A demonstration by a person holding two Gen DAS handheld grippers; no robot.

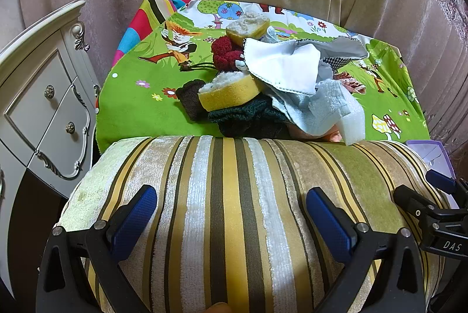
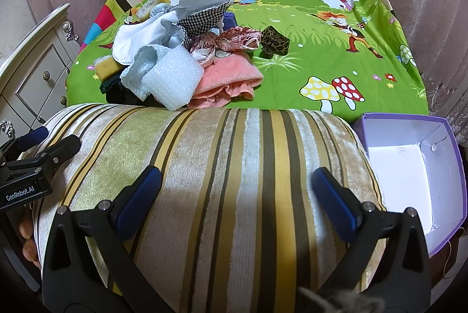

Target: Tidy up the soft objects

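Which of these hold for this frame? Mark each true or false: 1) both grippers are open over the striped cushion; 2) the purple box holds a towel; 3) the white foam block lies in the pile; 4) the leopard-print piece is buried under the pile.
1) Left gripper and right gripper are both open over the striped cushion: true.
2) The purple box holds a towel: false, it looks empty.
3) The white foam block lies in the pile: true.
4) The leopard-print piece is buried: false, it lies uncovered beside the pile on the green cloth.

R tool point(image 2: 234, 204) open astride striped cushion point(image 2: 222, 166).
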